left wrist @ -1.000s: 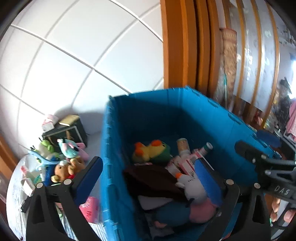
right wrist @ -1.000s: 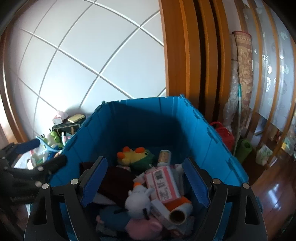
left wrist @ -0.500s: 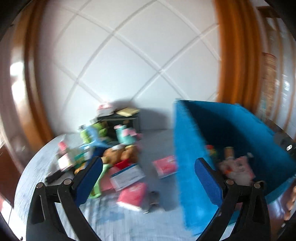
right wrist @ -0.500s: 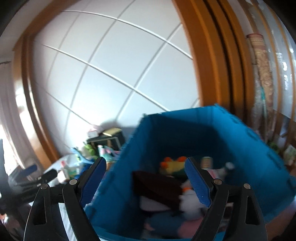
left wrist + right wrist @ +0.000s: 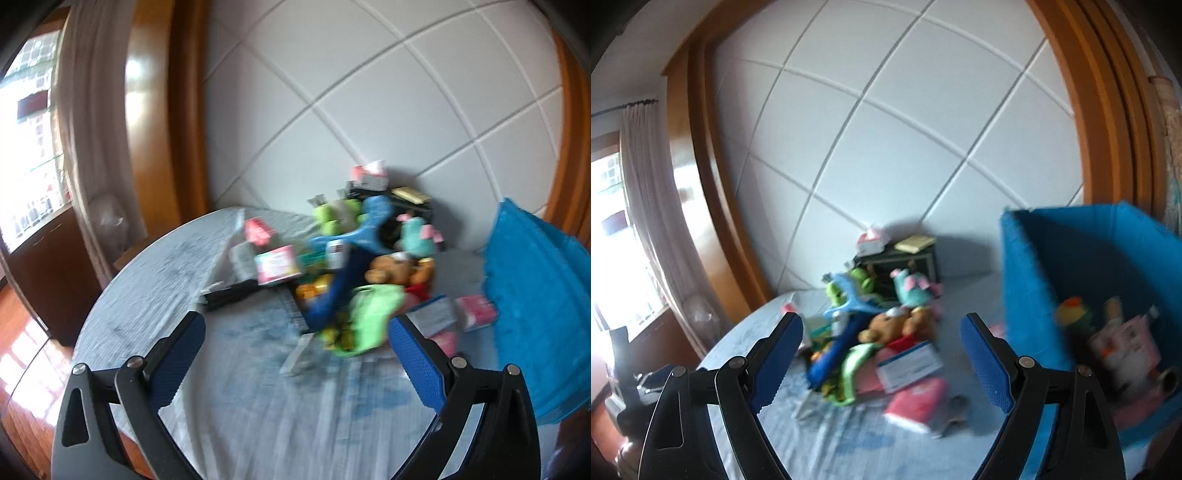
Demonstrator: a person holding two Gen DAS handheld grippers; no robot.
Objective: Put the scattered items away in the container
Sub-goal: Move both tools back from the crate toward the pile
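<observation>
A pile of scattered items lies on the round grey-clothed table (image 5: 229,387): a brown teddy bear (image 5: 391,273), a blue hanger (image 5: 343,273), a green cloth (image 5: 373,317), pink packs (image 5: 476,312) and small boxes (image 5: 277,264). The blue container (image 5: 539,295) stands at the right; in the right wrist view (image 5: 1034,280) it holds toys and boxes. My left gripper (image 5: 291,365) is open and empty, short of the pile. My right gripper (image 5: 882,358) is open and empty, above the table in front of the bear (image 5: 897,325) and a pink pack (image 5: 916,402).
A black box (image 5: 897,260) with a tissue pack and a notepad on top stands against the white panelled wall. A curtain (image 5: 92,129) and a bright window are at the left. The table edge (image 5: 107,302) curves at the left, above a wooden floor.
Both grippers have swung left, away from above the container, and now face the pile on the table. Both stay open and empty.
</observation>
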